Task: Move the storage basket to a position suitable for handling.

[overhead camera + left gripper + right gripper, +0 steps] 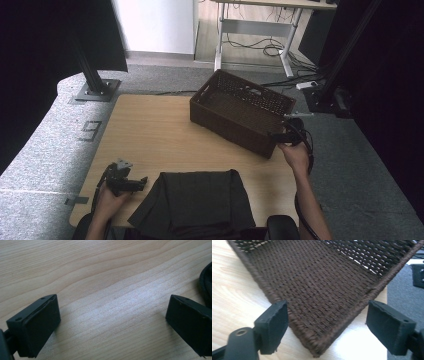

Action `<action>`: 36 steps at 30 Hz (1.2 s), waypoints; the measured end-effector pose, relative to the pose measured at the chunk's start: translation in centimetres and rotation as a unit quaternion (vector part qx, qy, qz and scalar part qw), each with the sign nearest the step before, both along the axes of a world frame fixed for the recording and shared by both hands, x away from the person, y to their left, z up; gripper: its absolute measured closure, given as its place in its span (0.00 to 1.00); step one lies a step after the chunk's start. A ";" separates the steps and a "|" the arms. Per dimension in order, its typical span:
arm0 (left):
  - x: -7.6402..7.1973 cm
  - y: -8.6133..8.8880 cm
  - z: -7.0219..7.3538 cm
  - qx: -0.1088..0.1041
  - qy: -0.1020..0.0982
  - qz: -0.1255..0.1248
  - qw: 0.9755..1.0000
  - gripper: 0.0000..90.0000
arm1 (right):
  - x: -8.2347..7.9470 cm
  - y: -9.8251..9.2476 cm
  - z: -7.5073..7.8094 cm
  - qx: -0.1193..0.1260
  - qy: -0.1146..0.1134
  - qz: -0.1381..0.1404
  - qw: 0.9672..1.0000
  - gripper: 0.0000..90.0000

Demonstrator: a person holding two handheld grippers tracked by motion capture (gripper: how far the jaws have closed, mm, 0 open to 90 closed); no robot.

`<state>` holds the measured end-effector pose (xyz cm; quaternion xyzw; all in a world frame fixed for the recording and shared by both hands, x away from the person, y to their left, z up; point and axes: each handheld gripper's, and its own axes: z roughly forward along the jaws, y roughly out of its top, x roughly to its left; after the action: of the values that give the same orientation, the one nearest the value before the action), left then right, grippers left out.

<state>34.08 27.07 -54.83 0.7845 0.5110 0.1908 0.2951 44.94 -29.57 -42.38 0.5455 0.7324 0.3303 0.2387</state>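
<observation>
bare table (150,130) left, basket (240,112) blocking right

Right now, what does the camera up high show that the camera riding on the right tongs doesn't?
The high view alone takes in the dark cloth at the table's near edge, the left tongs beside it, and the whole wicker basket. The right gripper view alone shows the basket's corner close up between its open jaws. Both share the basket and the wooden table.

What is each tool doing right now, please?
Left tool: open, holding nothing, low over the table beside the black cloth.
Right tool: open, holding nothing, jaws either side of the basket corner, not touching it.
</observation>
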 end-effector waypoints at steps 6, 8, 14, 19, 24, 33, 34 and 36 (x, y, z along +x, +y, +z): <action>0.0 0.0 0.0 0.000 0.000 0.000 1.000 0.00 | 1.1 -0.5 -0.9 -0.008 0.013 -0.023 1.000 0.28; 0.0 0.0 0.0 0.000 0.000 0.000 1.000 0.00 | 1.3 -0.8 -1.3 -0.015 0.020 -0.030 0.999 0.30; 0.0 0.0 0.0 0.000 0.000 0.000 1.000 0.00 | 1.6 -1.4 -2.1 -0.008 0.030 -0.026 0.999 0.40; 0.0 0.0 0.0 0.000 0.000 0.000 1.000 0.00 | 1.4 -1.8 -2.5 0.016 0.036 -0.017 0.999 0.49; 0.0 0.0 0.0 0.000 0.000 0.000 1.000 0.00 | 1.4 -2.1 -2.1 0.009 0.051 -0.033 0.998 0.57; 0.0 -0.1 0.0 0.000 0.000 0.002 1.000 0.00 | 1.0 -4.3 -2.1 0.028 0.059 -0.072 0.995 0.72; 0.0 -0.1 0.0 0.000 0.000 0.002 1.000 0.00 | 0.9 -4.3 -2.1 0.027 0.059 -0.073 0.995 0.73; 0.0 -0.1 0.0 0.000 0.000 0.002 1.000 0.00 | 0.9 -4.1 -2.1 0.019 0.056 -0.073 0.996 0.74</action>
<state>34.10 27.01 -54.84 0.7833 0.5124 0.1915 0.2953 45.83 -33.68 -44.47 0.6194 0.6964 0.2950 0.2105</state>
